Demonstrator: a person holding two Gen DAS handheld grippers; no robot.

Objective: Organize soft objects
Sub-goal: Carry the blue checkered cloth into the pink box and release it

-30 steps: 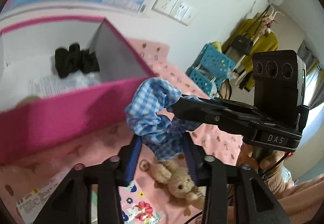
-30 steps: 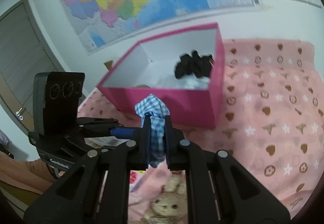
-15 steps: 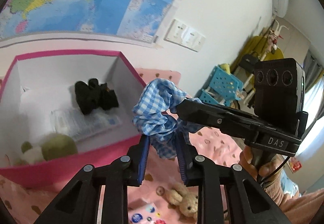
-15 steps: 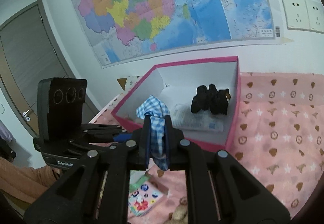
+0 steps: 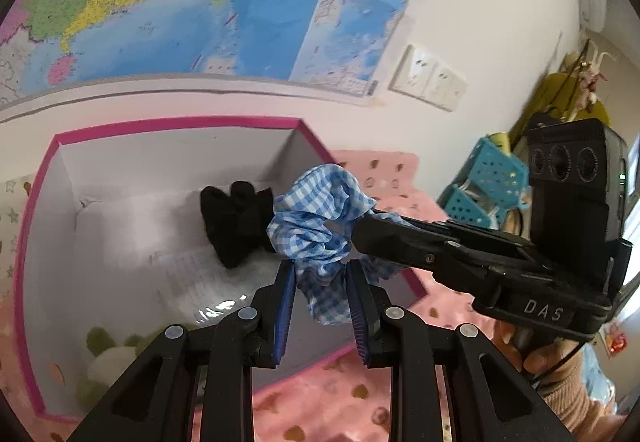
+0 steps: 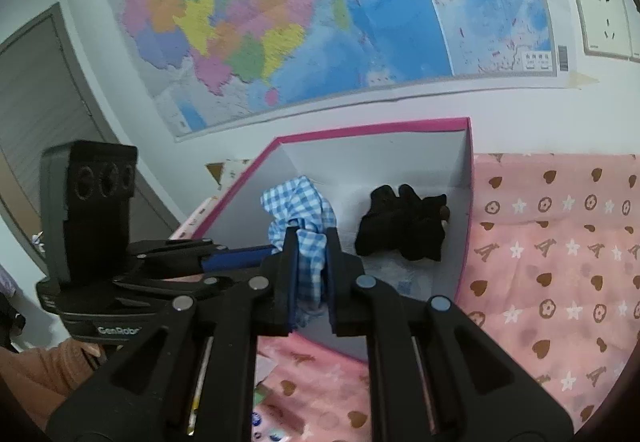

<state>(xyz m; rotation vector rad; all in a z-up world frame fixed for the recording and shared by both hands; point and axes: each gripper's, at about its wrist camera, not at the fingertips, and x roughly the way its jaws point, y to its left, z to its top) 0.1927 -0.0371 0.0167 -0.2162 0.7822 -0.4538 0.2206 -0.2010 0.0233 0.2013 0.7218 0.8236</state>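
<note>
A blue-and-white checked scrunchie [image 5: 316, 218] hangs in the air over the near wall of a pink box [image 5: 180, 120] with a white inside. Both grippers hold it. My left gripper [image 5: 320, 286] has its blue pads pressed on the scrunchie's lower fold. My right gripper [image 6: 312, 262] is shut on another part of the scrunchie [image 6: 296, 202], reaching in from the right in the left wrist view. Inside the box [image 6: 360, 128] lie a black soft item [image 6: 404, 226], a clear packet with paper [image 5: 188, 274] and a green-and-white plush [image 5: 104, 358].
The box stands on a pink sheet [image 6: 560, 262] printed with hearts and stars, against a wall with a large map [image 6: 300, 10] and sockets [image 5: 428, 78]. Teal baskets [image 5: 488, 178] stand at the right. A grey door [image 6: 40, 102] is at the left.
Both grippers rose and moved toward the box with the scrunchie, from in front of its near wall to over its rim. The left jaws narrowed onto the fabric.
</note>
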